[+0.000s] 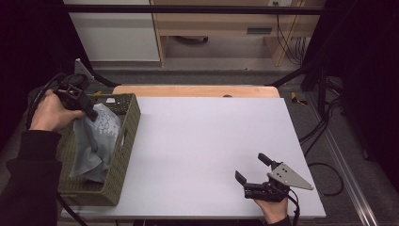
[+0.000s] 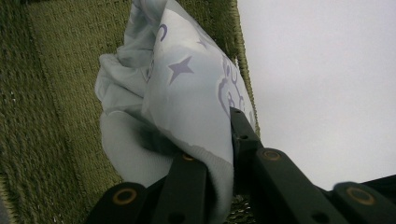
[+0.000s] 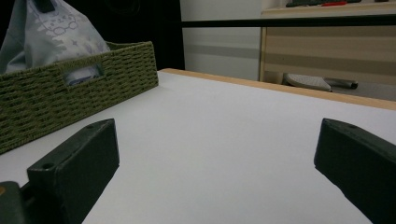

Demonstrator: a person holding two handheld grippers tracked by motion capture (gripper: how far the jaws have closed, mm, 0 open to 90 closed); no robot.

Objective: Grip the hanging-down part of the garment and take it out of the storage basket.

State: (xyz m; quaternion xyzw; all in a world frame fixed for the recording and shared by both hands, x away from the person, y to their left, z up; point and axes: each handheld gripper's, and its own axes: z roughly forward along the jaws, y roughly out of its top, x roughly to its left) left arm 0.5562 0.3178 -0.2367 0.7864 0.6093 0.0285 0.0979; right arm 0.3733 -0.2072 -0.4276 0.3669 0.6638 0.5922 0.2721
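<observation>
A pale grey cloth printed with stars and swirls hangs up out of the green woven basket at the table's left edge. My left gripper is shut on the cloth's top and holds it above the basket. In the left gripper view the cloth is pinched between the black jaws, with the basket's floor below. My right gripper rests near the table's front right, open, with nothing between its jaws. The right gripper view shows the basket and the cloth at far left.
The white tabletop stretches between the basket and the right gripper. A wooden strip runs along the table's far edge. Beyond it stand pale cabinets and cables on the floor.
</observation>
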